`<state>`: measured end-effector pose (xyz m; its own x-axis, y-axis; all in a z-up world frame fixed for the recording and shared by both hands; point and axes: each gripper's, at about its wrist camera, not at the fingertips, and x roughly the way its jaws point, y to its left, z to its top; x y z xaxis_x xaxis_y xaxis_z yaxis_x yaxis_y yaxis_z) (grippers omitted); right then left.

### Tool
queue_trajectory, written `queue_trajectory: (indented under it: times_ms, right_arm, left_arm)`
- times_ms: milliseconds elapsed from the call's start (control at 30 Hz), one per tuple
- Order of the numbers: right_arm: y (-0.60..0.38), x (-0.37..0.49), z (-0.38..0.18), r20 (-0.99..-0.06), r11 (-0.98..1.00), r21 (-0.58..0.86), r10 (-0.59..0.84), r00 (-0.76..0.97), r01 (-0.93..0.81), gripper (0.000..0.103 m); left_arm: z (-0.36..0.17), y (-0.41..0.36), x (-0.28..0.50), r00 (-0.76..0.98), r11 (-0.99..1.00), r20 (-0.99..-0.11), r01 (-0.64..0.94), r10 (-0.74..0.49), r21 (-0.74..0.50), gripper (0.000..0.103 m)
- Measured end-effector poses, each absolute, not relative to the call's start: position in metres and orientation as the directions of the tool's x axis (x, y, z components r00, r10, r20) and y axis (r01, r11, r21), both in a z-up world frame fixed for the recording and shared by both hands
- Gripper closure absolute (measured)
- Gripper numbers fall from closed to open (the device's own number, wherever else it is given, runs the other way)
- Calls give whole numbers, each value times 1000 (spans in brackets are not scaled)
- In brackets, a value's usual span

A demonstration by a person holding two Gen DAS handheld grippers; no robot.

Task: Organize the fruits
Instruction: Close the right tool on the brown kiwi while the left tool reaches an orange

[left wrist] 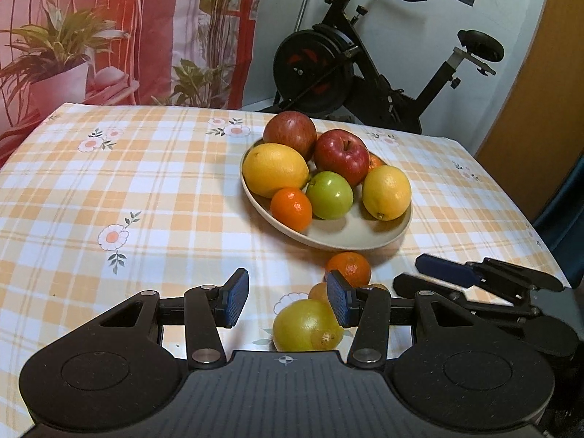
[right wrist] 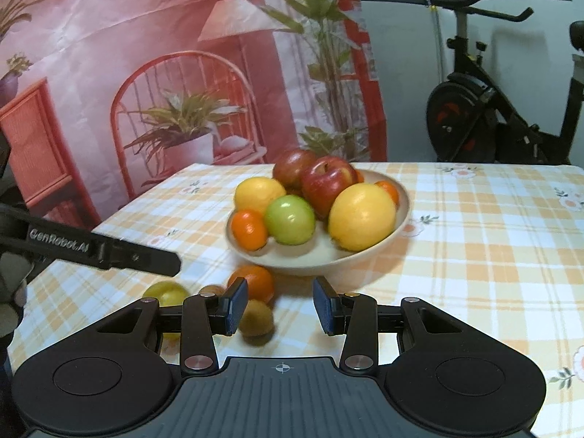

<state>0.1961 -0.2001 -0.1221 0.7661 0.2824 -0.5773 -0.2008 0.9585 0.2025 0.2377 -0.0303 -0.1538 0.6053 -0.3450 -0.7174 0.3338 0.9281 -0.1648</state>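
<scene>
A cream bowl (left wrist: 359, 244) on the checked tablecloth holds two red apples, two lemons, a green apple (left wrist: 329, 195) and a mandarin (left wrist: 291, 208). In front of the bowl an orange (left wrist: 348, 267), a yellow-green lemon (left wrist: 304, 325) and a brown kiwi (left wrist: 318, 292) lie loose on the cloth. My left gripper (left wrist: 286, 301) hangs open just above the lemon, its pads not touching it. My right gripper (right wrist: 281, 308) is open too, with bare cloth between its pads. A kiwi (right wrist: 259, 319) lies beside its left finger, and the orange (right wrist: 255, 281) sits just beyond.
An exercise bike (left wrist: 365, 73) stands behind the table, next to a printed red curtain (left wrist: 127, 36). The table's (left wrist: 109, 182) near right corner lies close beside my right gripper (left wrist: 408, 272). A finger of my left gripper (right wrist: 146, 257) crosses the left of the right wrist view.
</scene>
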Motion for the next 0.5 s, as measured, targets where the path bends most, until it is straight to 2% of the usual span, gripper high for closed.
queue_trajectory:
  times_ms: [267,500]
  right_arm:
    - [-188,199,-130,-597,945,199,326,733,-258,65]
    - [-183,204,-135,-635,943,187,329,699,-274,71]
  left_arm:
    - [-157,-33,239,596,928,-726,333,-344,-167,53]
    - [-159,-35,243,584,929,-735,324,-346,-180,53]
